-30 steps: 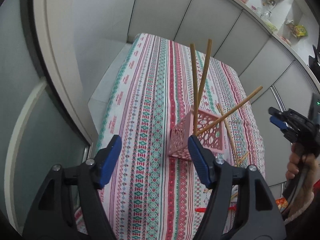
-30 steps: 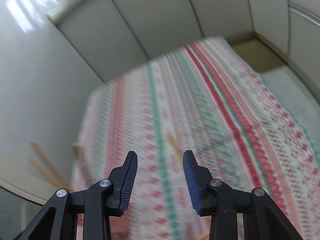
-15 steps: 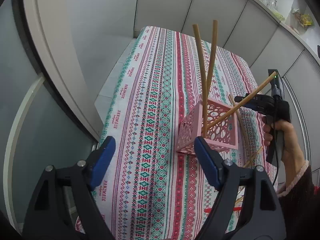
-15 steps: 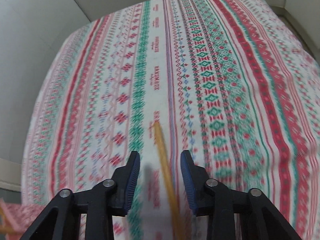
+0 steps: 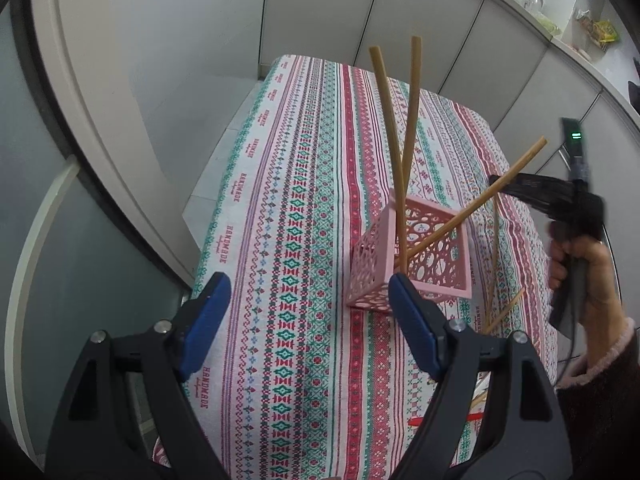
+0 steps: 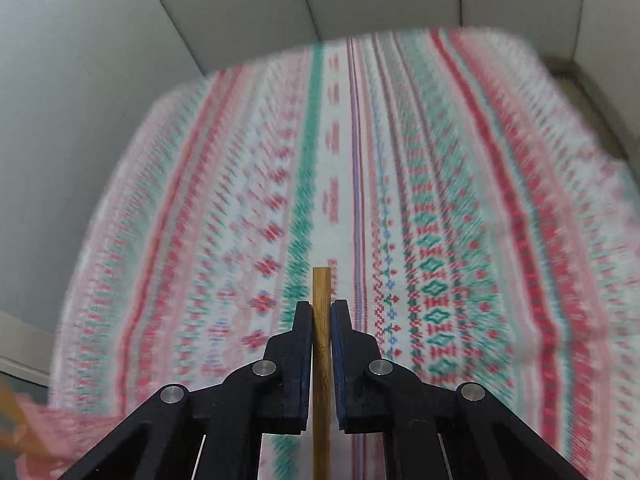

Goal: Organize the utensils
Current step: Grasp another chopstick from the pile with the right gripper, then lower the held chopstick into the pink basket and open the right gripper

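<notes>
Right gripper (image 6: 321, 312) now clamped on a chopstick (image 6: 321, 344), jaws apart moments ago: pick made, ready for lifting to holder (image 5: 412, 256). Left gripper (image 5: 308, 320) wide open, empty, just short of holder. Chopstick: slim, tan, straight, blunt end just past pads, over striped cloth (image 6: 440, 200).
</notes>
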A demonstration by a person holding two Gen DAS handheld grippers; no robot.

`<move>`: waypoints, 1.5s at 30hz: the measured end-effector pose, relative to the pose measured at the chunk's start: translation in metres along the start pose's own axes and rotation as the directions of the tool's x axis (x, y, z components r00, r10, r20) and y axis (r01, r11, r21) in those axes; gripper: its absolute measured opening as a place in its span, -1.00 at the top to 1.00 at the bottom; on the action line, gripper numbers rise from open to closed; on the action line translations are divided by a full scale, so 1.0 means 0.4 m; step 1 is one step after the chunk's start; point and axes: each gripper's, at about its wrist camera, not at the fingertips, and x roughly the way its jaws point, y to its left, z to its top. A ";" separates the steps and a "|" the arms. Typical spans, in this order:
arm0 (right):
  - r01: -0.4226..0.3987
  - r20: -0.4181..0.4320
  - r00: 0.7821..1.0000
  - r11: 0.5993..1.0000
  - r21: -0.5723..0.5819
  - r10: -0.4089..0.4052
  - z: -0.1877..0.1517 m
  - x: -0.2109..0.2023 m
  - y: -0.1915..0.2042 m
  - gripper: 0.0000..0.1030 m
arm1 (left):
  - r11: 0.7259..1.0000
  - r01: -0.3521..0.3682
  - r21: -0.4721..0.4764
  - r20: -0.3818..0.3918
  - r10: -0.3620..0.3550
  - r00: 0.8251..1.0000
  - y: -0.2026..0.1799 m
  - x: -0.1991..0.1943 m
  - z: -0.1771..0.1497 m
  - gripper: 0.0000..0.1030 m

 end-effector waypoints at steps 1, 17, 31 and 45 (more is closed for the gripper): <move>-0.011 0.036 0.999 1.000 0.002 0.011 -0.001 -0.062 0.012 0.85 | 1.000 -0.006 0.001 0.009 0.006 1.000 0.003 -0.004 0.000 -0.57; -0.207 0.524 0.828 0.977 -0.047 0.201 -0.084 -0.676 0.219 0.86 | 1.000 -0.008 0.005 0.024 0.008 1.000 0.018 -0.032 -0.029 -0.57; -0.044 0.658 0.739 0.985 -0.164 0.143 -0.128 -0.474 0.387 0.85 | 0.999 -0.026 0.025 0.022 0.025 0.999 0.005 -0.014 -0.030 -0.57; -0.030 0.556 0.820 0.980 -0.195 0.136 -0.175 -0.340 0.352 0.79 | 0.999 -0.012 0.036 0.027 0.011 1.000 -0.013 -0.025 -0.035 -0.57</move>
